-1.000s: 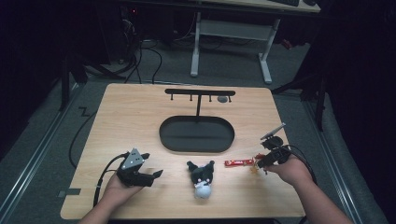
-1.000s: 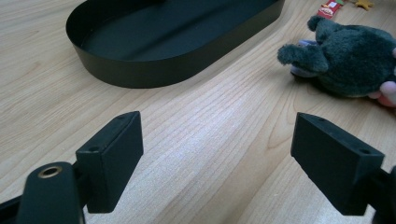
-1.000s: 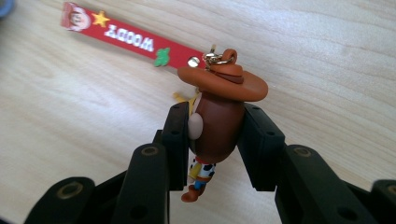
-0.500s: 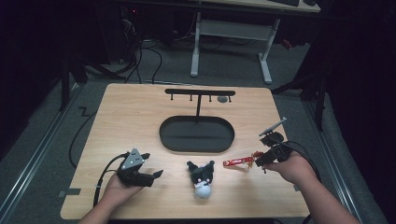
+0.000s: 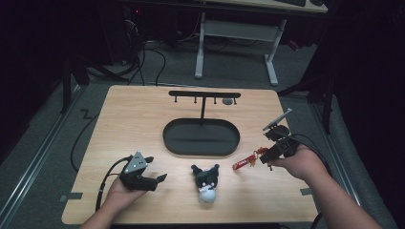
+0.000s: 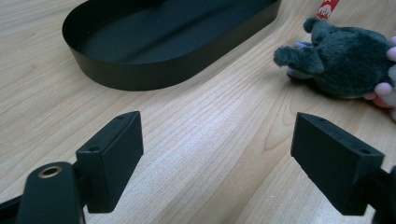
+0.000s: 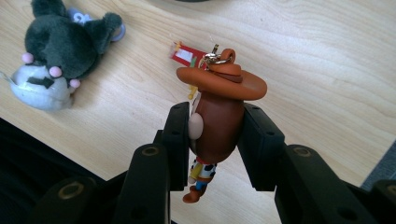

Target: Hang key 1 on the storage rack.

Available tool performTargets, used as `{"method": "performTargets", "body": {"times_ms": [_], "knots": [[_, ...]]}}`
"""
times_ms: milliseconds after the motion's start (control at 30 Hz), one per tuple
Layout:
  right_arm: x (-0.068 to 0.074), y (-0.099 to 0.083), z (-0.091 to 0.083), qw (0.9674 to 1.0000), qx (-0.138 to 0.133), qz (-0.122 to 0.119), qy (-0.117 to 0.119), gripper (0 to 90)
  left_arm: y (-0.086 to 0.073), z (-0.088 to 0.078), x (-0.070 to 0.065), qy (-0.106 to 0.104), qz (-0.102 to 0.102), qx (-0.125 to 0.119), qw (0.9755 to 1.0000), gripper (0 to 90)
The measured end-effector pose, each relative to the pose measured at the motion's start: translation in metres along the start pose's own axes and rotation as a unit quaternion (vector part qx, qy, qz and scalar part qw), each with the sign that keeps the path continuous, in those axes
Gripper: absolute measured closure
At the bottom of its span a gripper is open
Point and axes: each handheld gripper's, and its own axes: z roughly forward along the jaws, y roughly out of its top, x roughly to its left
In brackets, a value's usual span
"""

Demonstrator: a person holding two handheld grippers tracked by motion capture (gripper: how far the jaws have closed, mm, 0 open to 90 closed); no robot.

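My right gripper (image 7: 217, 140) is shut on a small cowboy keychain figure (image 7: 217, 112) with a brown hat, its pads pressing on the body. A red tag (image 7: 187, 55) hangs from the figure's ring. In the high view the right gripper (image 5: 267, 155) is held above the table's right side, with the red tag (image 5: 243, 163) trailing to its left. A grey plush toy (image 5: 206, 183) lies at the front centre. My left gripper (image 5: 155, 171) rests at the front left, open with nothing between its jaws (image 6: 217, 154), pointing toward the plush toy (image 6: 345, 60).
A black oval tray (image 5: 200, 149) sits mid-table, with a black T-shaped hook stand (image 5: 204, 94) rising behind it. The tray's wall (image 6: 140, 74) lies just beyond the left jaws. The table edge runs close to the right hand. A cable trails off the left gripper.
The right gripper has risen a little with the cowboy figure in it, and the red tag has shifted slightly with it. The left gripper and the plush toy have stayed put.
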Motion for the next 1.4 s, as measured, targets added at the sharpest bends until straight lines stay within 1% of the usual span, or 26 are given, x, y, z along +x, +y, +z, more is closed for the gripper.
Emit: {"method": "performTargets", "body": {"times_ms": [233, 367, 400, 433, 467, 500, 667, 700, 733, 867, 933, 1133, 1400], "knots": [[0.006, 0.013, -0.012, 0.9999, 0.0, -0.013, -0.001, 65.7, 0.0, 0.0, 0.0, -0.001, 0.0, -0.001, 1.0, 17.2], [0.009, 0.021, -0.015, 0.9998, 0.0, -0.02, -0.004, 65.7, 0.0, 0.0, 0.0, -0.001, 0.0, 0.0, 1.0, 17.2], [0.01, 0.023, -0.015, 0.9998, 0.001, -0.017, -0.005, 65.7, 0.0, 0.0, 0.0, -0.001, 0.0, -0.001, 1.0, 17.2], [0.01, 0.026, -0.016, 0.9997, 0.001, -0.022, -0.004, 65.7, 0.0, 0.0, 0.0, -0.001, 0.0, -0.001, 1.0, 17.2], [0.011, 0.028, -0.016, 0.9998, 0.003, -0.02, -0.005, 65.7, 0.0, 0.0, 0.0, -0.001, 0.0, -0.001, 1.0, 17.2], [0.011, 0.031, -0.017, 0.9996, 0.0, -0.029, -0.005, 65.7, 0.0, 0.0, 0.0, -0.001, 0.0, -0.001, 1.0, 17.2], [0.014, 0.044, -0.02, 0.9993, -0.003, -0.036, -0.007, 65.7, 0.0, 0.0, 0.0, -0.001, -0.001, 0.0, 1.0, 17.2], [0.014, 0.044, -0.02, 0.9993, -0.003, -0.036, -0.007, 65.7, 0.0, 0.0, 0.0, -0.001, -0.001, 0.0, 1.0, 17.2], [0.016, 0.05, -0.022, 0.9992, -0.003, -0.038, -0.009, 65.7, 0.0, -0.001, 0.0, -0.001, 0.0, 0.0, 1.0, 17.2], [0.018, 0.06, -0.026, 0.999, -0.004, -0.043, -0.013, 65.7, 0.0, -0.001, 0.0, -0.001, -0.001, 0.0, 1.0, 17.2], [0.018, 0.064, -0.028, 0.9991, -0.005, -0.04, -0.012, 65.7, 0.0, -0.002, 0.001, -0.003, -0.001, 0.001, 1.0, 17.2], [0.016, 0.078, -0.036, 0.9991, -0.013, -0.04, -0.011, 65.7, 0.0, -0.002, 0.001, -0.003, 0.0, 0.002, 1.0, 17.2], [0.011, 0.093, -0.043, 0.9991, -0.017, -0.033, -0.02, 65.8, -0.001, -0.002, 0.002, -0.003, 0.0, 0.001, 1.0, 17.2]]}}
